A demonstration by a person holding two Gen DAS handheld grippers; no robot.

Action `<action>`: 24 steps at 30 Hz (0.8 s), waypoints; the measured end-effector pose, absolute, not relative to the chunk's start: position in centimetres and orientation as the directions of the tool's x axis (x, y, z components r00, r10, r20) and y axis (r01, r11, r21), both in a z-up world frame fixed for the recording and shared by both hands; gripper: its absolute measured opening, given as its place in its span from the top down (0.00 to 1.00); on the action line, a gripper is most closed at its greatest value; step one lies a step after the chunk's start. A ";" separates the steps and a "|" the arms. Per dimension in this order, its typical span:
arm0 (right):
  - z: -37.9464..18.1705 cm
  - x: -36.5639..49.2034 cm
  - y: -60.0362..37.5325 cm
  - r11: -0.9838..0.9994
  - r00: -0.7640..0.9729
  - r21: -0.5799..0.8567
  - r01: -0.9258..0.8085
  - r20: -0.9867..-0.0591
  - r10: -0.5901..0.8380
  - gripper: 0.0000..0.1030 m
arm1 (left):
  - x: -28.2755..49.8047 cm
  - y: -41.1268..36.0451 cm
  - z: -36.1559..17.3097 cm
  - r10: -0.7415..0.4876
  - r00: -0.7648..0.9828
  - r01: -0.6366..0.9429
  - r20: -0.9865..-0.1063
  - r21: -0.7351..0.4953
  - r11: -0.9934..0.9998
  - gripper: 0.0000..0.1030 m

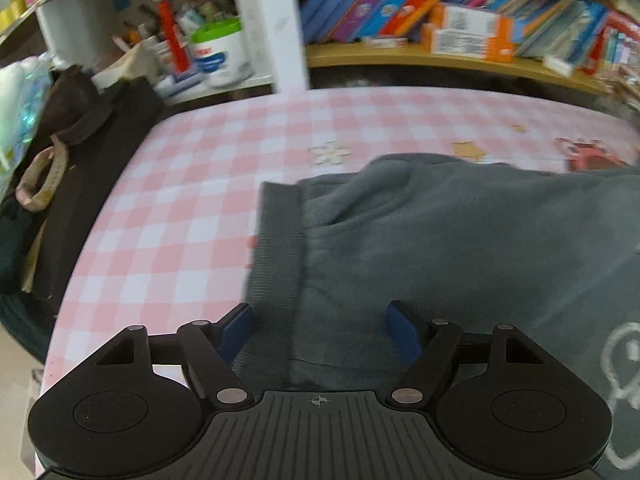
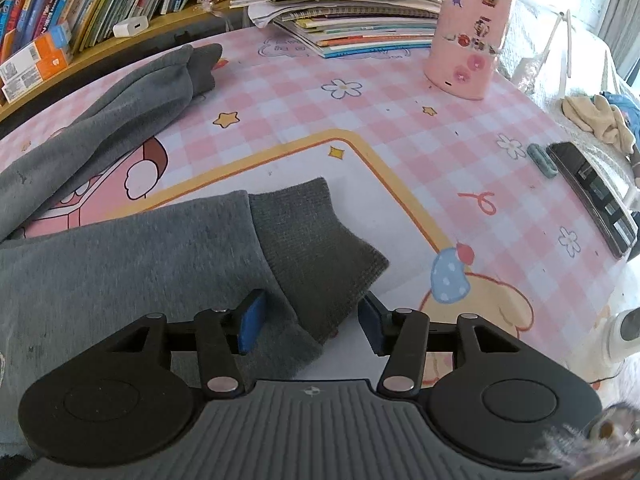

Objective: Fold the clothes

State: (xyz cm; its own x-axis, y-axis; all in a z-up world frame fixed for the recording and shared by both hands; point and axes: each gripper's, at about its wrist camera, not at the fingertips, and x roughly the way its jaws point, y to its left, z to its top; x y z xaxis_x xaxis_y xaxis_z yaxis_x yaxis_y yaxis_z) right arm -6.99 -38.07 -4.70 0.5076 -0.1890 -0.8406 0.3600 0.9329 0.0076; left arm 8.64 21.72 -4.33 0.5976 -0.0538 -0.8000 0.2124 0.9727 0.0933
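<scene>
Left wrist view: grey sweatshirt [image 1: 460,240] shows white print, illegible.

Count: one grey sweatshirt [image 2: 120,264], two sleeve cuffs [image 2: 316,256] showing. One pink tin [image 2: 468,28]. One stack of books [image 2: 360,20]. One white charger [image 2: 130,26]. One green-lidded tub [image 1: 220,52]. Two orange boxes [image 1: 468,34].

Home, prob. a kid's room: pink cartoon tablecloth [image 2: 400,128], crammed bookshelf [image 2: 80,12] behind it, sticker-covered pink tin [image 2: 468,32] on it.
</scene>
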 end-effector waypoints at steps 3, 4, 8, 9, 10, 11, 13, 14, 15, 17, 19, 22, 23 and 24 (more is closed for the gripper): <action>-4.7 -6.1 -37.8 0.940 0.513 -0.004 0.342 -0.837 -0.190 0.53 | 9.6 24.7 -4.4 -0.027 0.591 0.093 -0.806 0.035 0.995 0.36; -4.7 -5.8 -37.7 0.943 0.515 -0.003 0.332 -0.837 -0.184 0.52 | 9.8 25.5 -4.4 -0.018 0.591 0.073 -0.806 0.031 0.997 0.36; -5.0 -4.3 -36.6 0.965 0.536 0.029 0.259 -0.836 -0.119 0.45 | 10.1 27.9 -4.3 0.049 0.603 -0.009 -0.796 0.055 0.998 0.37; -5.0 -4.0 -36.1 0.970 0.543 0.029 0.239 -0.833 -0.109 0.45 | 10.1 28.4 -4.3 0.052 0.606 -0.024 -0.794 0.047 0.999 0.36; -5.0 -3.6 -35.6 0.975 0.549 0.024 0.223 -0.829 -0.105 0.45 | 10.1 28.8 -4.4 0.048 0.609 -0.034 -0.792 0.034 0.999 0.35; -5.0 -3.3 -35.1 0.978 0.553 0.014 0.210 -0.826 -0.107 0.45 | 10.1 29.2 -4.4 0.039 0.612 -0.039 -0.790 0.018 0.999 0.35; -4.9 -2.7 -34.5 0.982 0.559 -0.001 0.188 -0.822 -0.108 0.51 | 9.8 29.7 -4.5 0.011 0.620 -0.031 -0.784 -0.011 0.999 0.35; -4.8 -2.5 -34.4 0.984 0.561 0.009 0.177 -0.822 -0.094 0.56 | 9.5 29.7 -4.4 0.005 0.625 -0.026 -0.781 -0.015 1.000 0.35; -4.8 -2.4 -34.3 0.986 0.562 0.028 0.166 -0.824 -0.071 0.68 | 9.3 29.8 -4.4 -0.001 0.629 -0.022 -0.777 -0.019 1.000 0.35; -4.4 -2.5 -34.1 0.988 0.570 0.046 0.148 -0.821 -0.047 0.83 | 8.8 29.7 -4.3 -0.012 0.638 -0.012 -0.770 -0.026 1.000 0.35; -3.4 -3.0 -33.9 0.988 0.598 0.055 0.146 -0.801 -0.044 0.86 | 8.4 29.6 -4.3 -0.017 0.642 -0.007 -0.766 -0.029 1.000 0.35; -0.6 -4.7 -33.8 0.985 0.674 0.076 0.152 -0.737 -0.047 0.86 | 8.3 29.3 -4.2 -0.023 0.643 -0.004 -0.765 -0.033 0.999 0.35; -0.3 -5.2 -34.1 0.982 0.678 0.077 0.170 -0.733 -0.060 0.86 | 8.3 29.1 -4.2 -0.026 0.642 0.000 -0.766 -0.034 0.999 0.35; 0.1 -5.7 -34.4 0.979 0.681 0.077 0.187 -0.729 -0.073 0.86 | 8.4 28.8 -4.2 -0.030 0.642 0.008 -0.766 -0.032 0.999 0.35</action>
